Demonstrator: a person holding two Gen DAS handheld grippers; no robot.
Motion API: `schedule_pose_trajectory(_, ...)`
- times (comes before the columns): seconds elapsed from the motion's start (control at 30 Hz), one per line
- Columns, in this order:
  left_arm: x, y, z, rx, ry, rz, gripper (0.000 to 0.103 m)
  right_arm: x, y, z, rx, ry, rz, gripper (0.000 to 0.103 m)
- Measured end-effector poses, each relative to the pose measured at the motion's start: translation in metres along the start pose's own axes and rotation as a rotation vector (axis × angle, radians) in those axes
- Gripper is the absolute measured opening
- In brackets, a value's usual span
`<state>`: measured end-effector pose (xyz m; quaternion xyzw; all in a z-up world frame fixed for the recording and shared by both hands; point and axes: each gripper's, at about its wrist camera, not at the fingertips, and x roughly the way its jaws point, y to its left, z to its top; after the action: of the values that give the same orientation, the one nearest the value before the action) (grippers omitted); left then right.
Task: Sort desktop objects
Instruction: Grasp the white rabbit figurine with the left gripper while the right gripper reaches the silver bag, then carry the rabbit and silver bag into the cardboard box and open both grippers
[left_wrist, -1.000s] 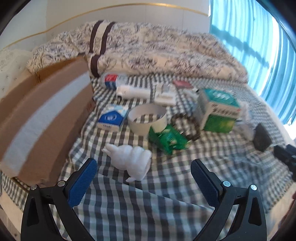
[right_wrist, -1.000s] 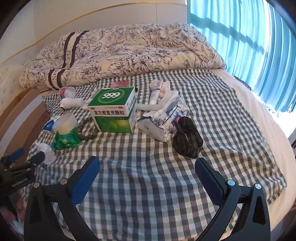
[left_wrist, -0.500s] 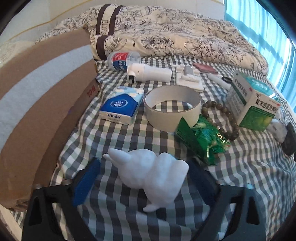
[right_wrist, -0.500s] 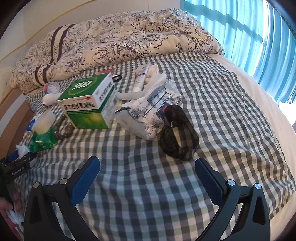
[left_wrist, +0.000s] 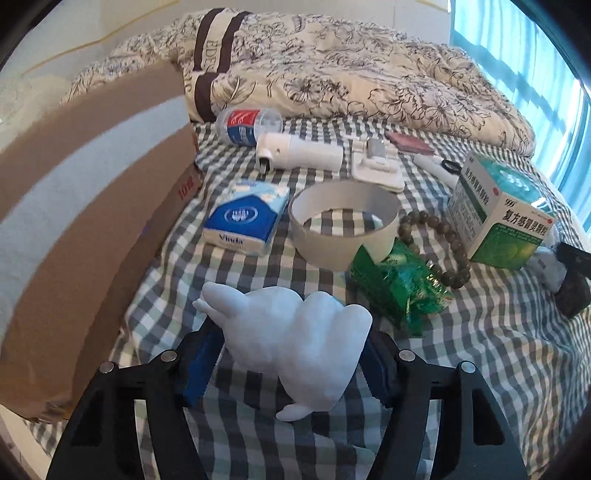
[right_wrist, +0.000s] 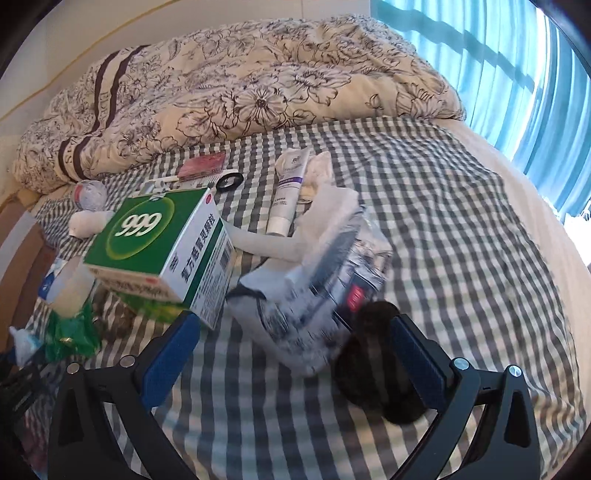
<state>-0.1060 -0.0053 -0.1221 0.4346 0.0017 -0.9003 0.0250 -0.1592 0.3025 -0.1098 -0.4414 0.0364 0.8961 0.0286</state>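
Observation:
A white figurine (left_wrist: 291, 339) lies on the checked cloth (left_wrist: 480, 369), and my left gripper (left_wrist: 288, 363) is shut on it, one blue pad against each side. Beyond it are a Vinda tissue pack (left_wrist: 247, 221), a white tape ring (left_wrist: 343, 229), a green packet (left_wrist: 399, 284), a bead bracelet (left_wrist: 436, 251) and a green medicine box (left_wrist: 498, 218). My right gripper (right_wrist: 295, 354) is open low over the cloth. A black pouch (right_wrist: 373, 369) lies against its right finger, and a crumpled tissue pack (right_wrist: 317, 288) sits between the fingertips. The medicine box (right_wrist: 159, 251) is just left of it.
A large cardboard box (left_wrist: 92, 206) stands along the left. A water bottle (left_wrist: 247, 125), a white cylinder (left_wrist: 299, 157) and a cream tube (right_wrist: 288, 192) lie further back. The floral duvet (right_wrist: 258, 85) is bunched behind. Blue curtains (right_wrist: 517, 74) hang at the right.
My left gripper moved forward and its fingers closed in onto the white figurine. My right gripper moved forward and down towards the tissue pack and black pouch, staying open.

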Motion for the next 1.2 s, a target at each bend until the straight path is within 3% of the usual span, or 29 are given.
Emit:
schedule_pose_trajectory(0.03,-0.001,0.0,0.001,0.001,-0.001,-0.002,0.069,0.005,0.0,0.0,0.008,0.013,-0.011,0.087)
schedule_pose_trajectory(0.07,-0.002,0.001,0.002,0.002,-0.002,-0.003,0.069,0.008,0.0,0.0,0.014,0.021,-0.018,0.064)
schedule_pose_trajectory(0.13,-0.003,0.002,0.002,0.002,-0.003,-0.001,0.069,0.009,-0.001,0.0,0.014,0.019,-0.036,0.05)
schedule_pose_trajectory(0.2,-0.004,0.004,0.001,0.0,0.0,0.0,0.069,0.004,-0.006,0.0,0.033,0.01,-0.023,0.029)
schedule_pose_trajectory(0.3,-0.005,0.005,0.0,-0.007,0.004,0.0,0.069,-0.008,-0.015,-0.001,0.07,-0.005,0.039,0.014)
schedule_pose_trajectory(0.5,-0.023,0.004,0.002,-0.006,-0.029,-0.011,0.069,-0.054,-0.016,0.0,0.061,-0.089,0.085,0.009)
schedule_pose_trajectory(0.9,-0.082,0.004,0.02,0.006,-0.13,-0.037,0.069,-0.148,-0.003,0.007,0.034,-0.229,0.149,0.008)
schedule_pose_trajectory(1.2,-0.142,0.027,0.044,0.012,-0.205,-0.045,0.069,-0.202,0.058,0.007,-0.073,-0.265,0.207,0.008)
